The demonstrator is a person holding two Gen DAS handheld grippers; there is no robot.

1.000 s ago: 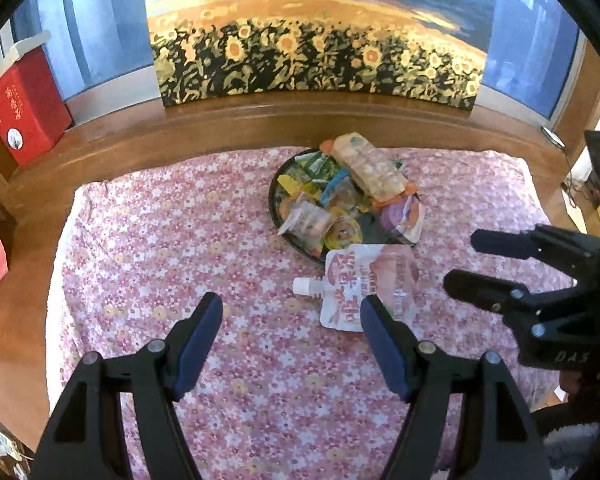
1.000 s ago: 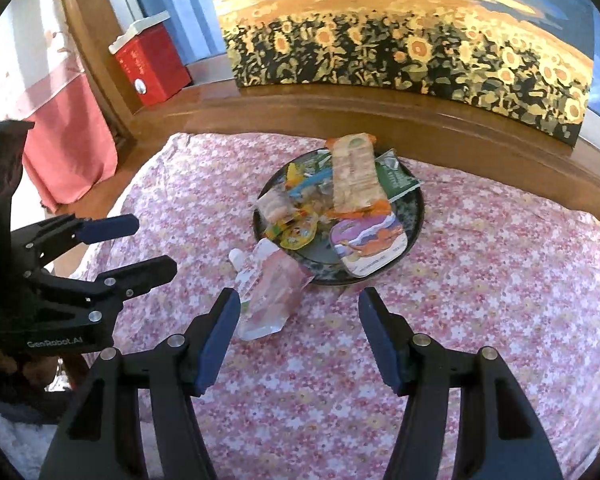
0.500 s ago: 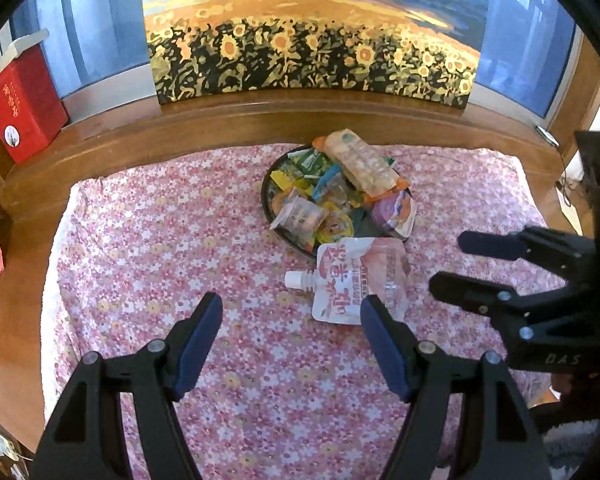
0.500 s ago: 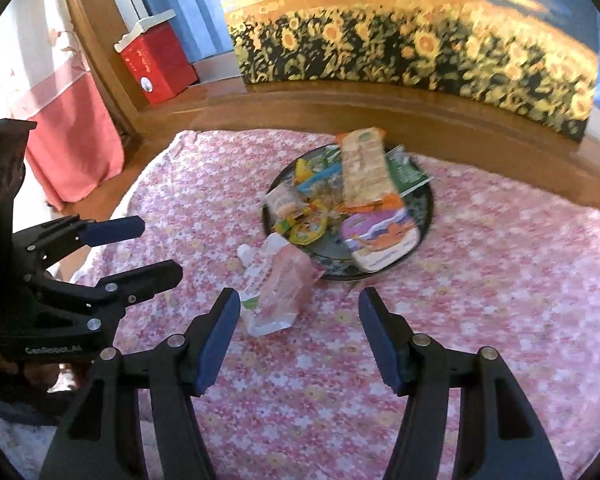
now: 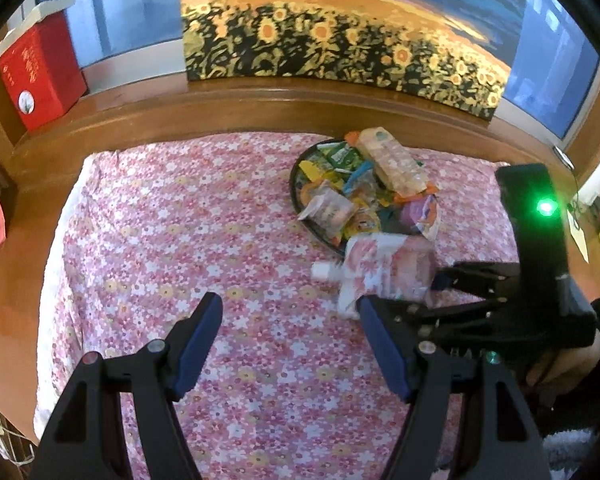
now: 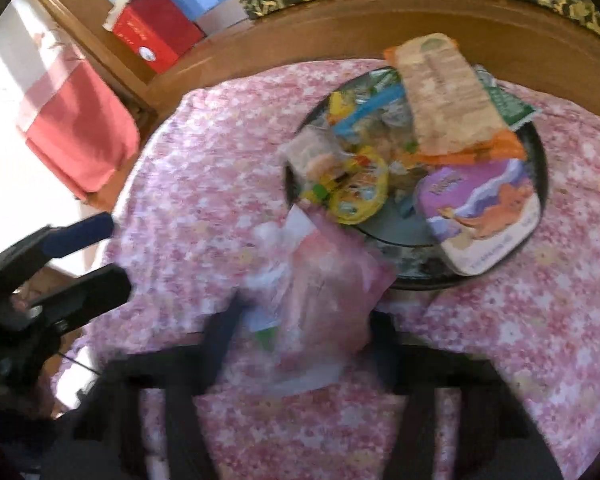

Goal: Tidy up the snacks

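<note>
A pink spouted drink pouch (image 6: 324,280) lies on the flowered cloth just in front of a dark round plate (image 6: 540,152) heaped with snack packets. My right gripper (image 6: 308,312) has come down over the pouch and its jaws are closing, with the pads against both sides of the bunched pouch. The right wrist view is blurred. In the left wrist view the pouch (image 5: 384,268) sits between the right gripper (image 5: 436,292) and the plate (image 5: 294,188). My left gripper (image 5: 288,304) hangs open above bare cloth, left of the pouch, holding nothing.
The plate carries a long cracker pack (image 6: 444,92), a purple-lidded tub (image 6: 480,212) and several small packets. The pink flowered cloth (image 5: 180,220) covers a wooden surface with a raised wooden rim behind. A red box (image 5: 40,72) stands at the far left beside a sunflower painting (image 5: 340,32).
My right gripper dropped toward the pouch and narrowed around it; the pouch now looks bunched. The left gripper stayed open and nearly still.
</note>
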